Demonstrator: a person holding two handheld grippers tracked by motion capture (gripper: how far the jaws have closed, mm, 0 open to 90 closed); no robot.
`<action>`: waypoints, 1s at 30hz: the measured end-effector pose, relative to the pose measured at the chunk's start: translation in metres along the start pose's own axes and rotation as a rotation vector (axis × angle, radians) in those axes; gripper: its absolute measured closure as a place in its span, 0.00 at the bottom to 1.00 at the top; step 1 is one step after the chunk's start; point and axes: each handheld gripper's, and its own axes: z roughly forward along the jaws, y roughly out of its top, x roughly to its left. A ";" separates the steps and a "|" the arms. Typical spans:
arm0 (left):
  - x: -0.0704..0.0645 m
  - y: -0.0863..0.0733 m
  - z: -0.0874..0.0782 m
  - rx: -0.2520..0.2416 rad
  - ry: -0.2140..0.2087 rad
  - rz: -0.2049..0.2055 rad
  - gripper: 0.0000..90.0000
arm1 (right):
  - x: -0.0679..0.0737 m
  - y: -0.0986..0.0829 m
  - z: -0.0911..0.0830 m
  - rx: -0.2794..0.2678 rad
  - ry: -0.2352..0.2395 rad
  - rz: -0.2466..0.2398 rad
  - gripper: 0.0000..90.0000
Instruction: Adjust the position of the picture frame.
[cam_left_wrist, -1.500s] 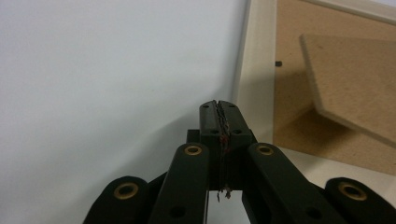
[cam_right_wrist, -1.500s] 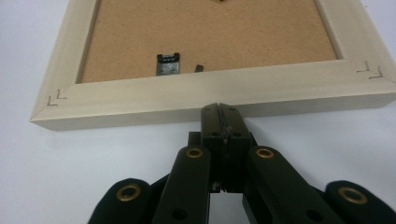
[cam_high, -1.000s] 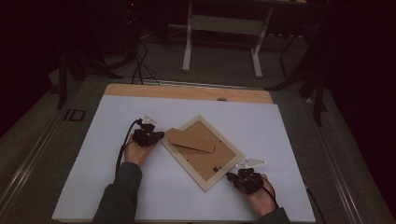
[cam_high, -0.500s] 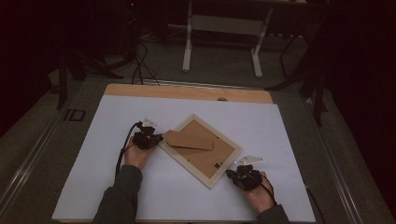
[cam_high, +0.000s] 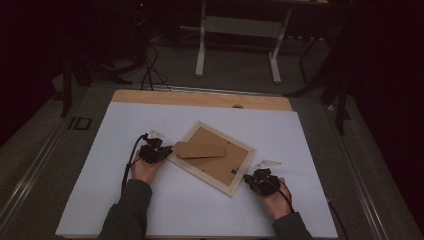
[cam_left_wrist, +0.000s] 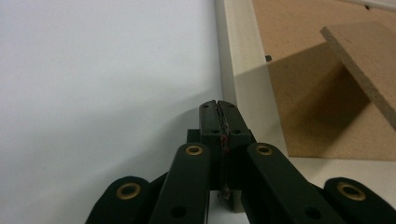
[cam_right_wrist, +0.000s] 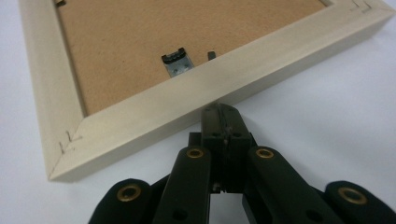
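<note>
A pale wooden picture frame (cam_high: 199, 176) lies face down on the white table cover, its brown backing board (cam_high: 220, 160) up. A brown easel stand (cam_high: 200, 149) slants up off the backing. My left gripper (cam_high: 168, 149) is shut, its tips at the frame's left corner; in the left gripper view the shut tips (cam_left_wrist: 218, 106) sit beside the frame's pale edge (cam_left_wrist: 236, 51), with the stand (cam_left_wrist: 364, 60) beyond. My right gripper (cam_high: 248, 178) is shut, its tips (cam_right_wrist: 223, 113) against the frame's outer side (cam_right_wrist: 187, 109) near the bottom corner. A small metal hanger (cam_right_wrist: 176, 63) sits on the backing.
The white cover (cam_high: 150, 210) spreads wide around the frame, with a wooden table strip (cam_high: 200, 98) along the far edge. Beyond the table stand a pale metal stand (cam_high: 240, 30) and dark cables on the floor.
The frame has turned a little counter-clockwise on the table. My right gripper has moved forward with the frame's near side; my left gripper has shifted slightly toward the person.
</note>
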 end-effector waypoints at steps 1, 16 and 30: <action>0.000 0.000 0.000 0.000 0.001 -0.001 1.00 | -0.001 0.001 0.001 -0.002 0.001 0.008 1.00; -0.007 -0.005 -0.004 -0.004 0.024 -0.013 1.00 | 0.012 -0.006 -0.006 0.020 0.031 -0.020 1.00; -0.008 -0.010 -0.011 0.008 0.033 -0.030 1.00 | -0.007 0.010 0.007 0.013 0.021 0.022 1.00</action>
